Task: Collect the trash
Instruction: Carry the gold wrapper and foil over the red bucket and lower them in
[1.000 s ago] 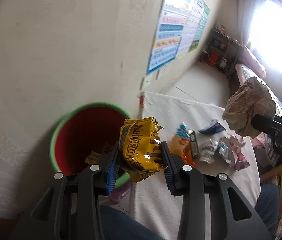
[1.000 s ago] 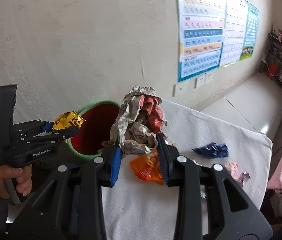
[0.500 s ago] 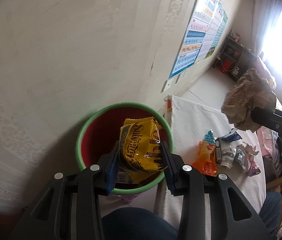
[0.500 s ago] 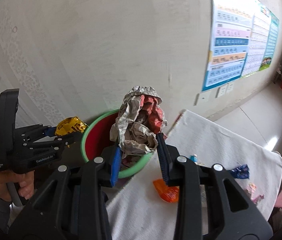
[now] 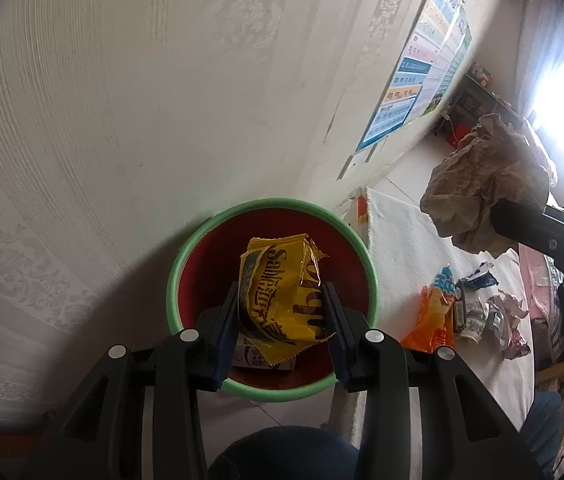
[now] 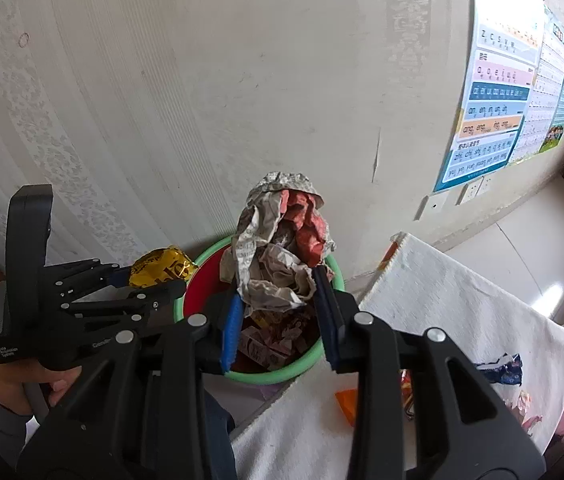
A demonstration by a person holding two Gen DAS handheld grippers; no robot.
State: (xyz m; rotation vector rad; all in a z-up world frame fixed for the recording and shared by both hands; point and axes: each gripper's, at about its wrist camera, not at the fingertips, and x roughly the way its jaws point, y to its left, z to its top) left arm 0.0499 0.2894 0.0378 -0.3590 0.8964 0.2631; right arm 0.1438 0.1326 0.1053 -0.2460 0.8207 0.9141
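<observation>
Your left gripper (image 5: 282, 316) has its jaws clamped on a yellow snack wrapper (image 5: 282, 296), and it hangs right over the mouth of the trash bin (image 5: 201, 236) — a red bucket with a green rim standing on the floor against the patterned wall (image 5: 121, 100). From the right wrist view you can see your left hand (image 6: 21, 376) gripping that tool's handle at the lower left, the wrapper poking out past the bin's near edge.

Your right gripper (image 6: 277, 304) holds a crumpled wad of newspaper (image 6: 277, 256), grey print with a red patch, pinched between narrow jaws. In its own view the wad sits in front of the bin's opening; from the left wrist view it appears above the near corner of the desk, to the right of the bin, so you cannot tell whether it is over the rim.

Boxes and wrappers already lie in the bottom of the bin. The desk (image 6: 442, 300), covered with a white cloth, stands just beside the bin and carries more litter — an orange packet (image 5: 430, 324), a dark blue wrapper (image 6: 500, 372), a small white bottle (image 5: 472, 320) and pinkish scraps. Charts (image 6: 494, 108) hang on the wall.
</observation>
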